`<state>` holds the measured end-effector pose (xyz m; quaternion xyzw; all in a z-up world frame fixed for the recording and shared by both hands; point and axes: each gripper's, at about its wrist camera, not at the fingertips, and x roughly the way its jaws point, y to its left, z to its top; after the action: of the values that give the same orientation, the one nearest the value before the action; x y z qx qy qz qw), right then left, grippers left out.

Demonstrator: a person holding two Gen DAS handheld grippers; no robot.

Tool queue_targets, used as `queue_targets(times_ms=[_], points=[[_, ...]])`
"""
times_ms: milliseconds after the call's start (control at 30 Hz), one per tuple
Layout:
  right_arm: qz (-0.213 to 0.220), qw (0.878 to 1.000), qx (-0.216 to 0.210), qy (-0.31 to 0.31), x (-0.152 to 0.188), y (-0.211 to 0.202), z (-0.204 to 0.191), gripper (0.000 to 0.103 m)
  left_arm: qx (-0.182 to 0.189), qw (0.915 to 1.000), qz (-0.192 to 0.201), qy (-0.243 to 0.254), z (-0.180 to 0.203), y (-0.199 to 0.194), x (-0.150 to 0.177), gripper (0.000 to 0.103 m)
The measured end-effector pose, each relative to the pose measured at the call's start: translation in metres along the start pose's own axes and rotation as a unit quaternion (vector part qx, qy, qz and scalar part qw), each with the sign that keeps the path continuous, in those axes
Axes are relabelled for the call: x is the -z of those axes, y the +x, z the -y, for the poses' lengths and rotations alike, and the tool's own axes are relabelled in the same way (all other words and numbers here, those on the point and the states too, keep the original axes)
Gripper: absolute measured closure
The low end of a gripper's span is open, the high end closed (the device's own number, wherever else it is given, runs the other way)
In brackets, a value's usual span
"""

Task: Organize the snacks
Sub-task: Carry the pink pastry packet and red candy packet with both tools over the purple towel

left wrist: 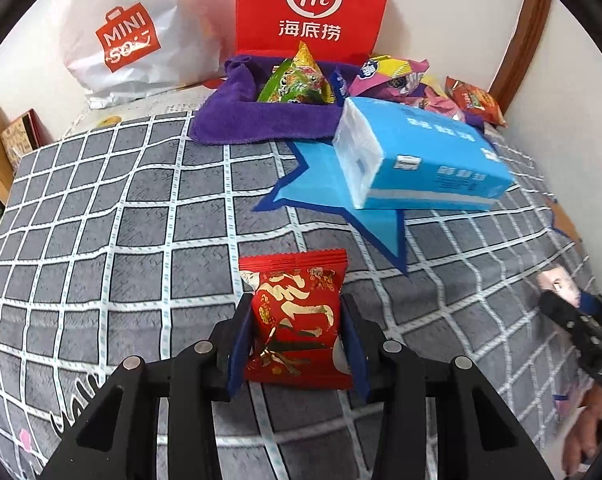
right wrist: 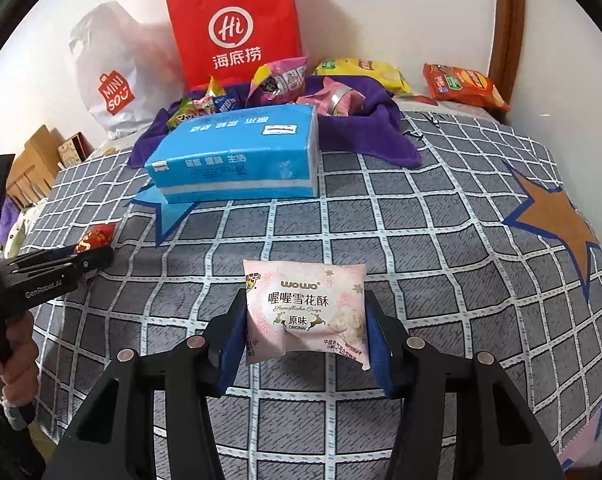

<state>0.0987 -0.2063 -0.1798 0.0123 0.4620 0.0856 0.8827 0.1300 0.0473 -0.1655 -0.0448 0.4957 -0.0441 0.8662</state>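
left gripper (left wrist: pixel 297 316): jaws clamped on red snack packet (left wrist: pixel 297 320), nearer than the tissue pack (left wrist: pixel 421 152)
right gripper (right wrist: pixel 307 320): jaws clamped on pink snowflake crisp packet (right wrist: pixel 305 312), nearer than the tissue pack

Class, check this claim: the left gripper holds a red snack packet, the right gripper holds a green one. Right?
Not quite. The left gripper does hold the red snack packet, but the right wrist view shows the right gripper holding a pale pink packet, not green.
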Motion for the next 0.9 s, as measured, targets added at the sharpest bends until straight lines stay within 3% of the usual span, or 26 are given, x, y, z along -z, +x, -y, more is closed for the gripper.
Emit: queue_targets(times_ms=[367, 600, 900], points=[[0.033, 0.999, -0.002, -0.021, -0.035, -0.022, -0.013, 0.05, 0.043, 0.9988, 0.021, 0.014, 0.019, -0.04, -0.02, 0.064], [0.061, 0.998, 0.003, -0.028, -0.088, -0.031, -0.02, 0.05, 0.084, 0.9961, 0.026, 0.002, 0.023, -0.058, -0.064, 0.064], [0.084, 0.996, -0.011, -0.026, -0.169, -0.021, -0.014, 0.05, 0.069, 0.9958, 0.054, -0.027, 0.002, -0.057, -0.137, 0.064]])
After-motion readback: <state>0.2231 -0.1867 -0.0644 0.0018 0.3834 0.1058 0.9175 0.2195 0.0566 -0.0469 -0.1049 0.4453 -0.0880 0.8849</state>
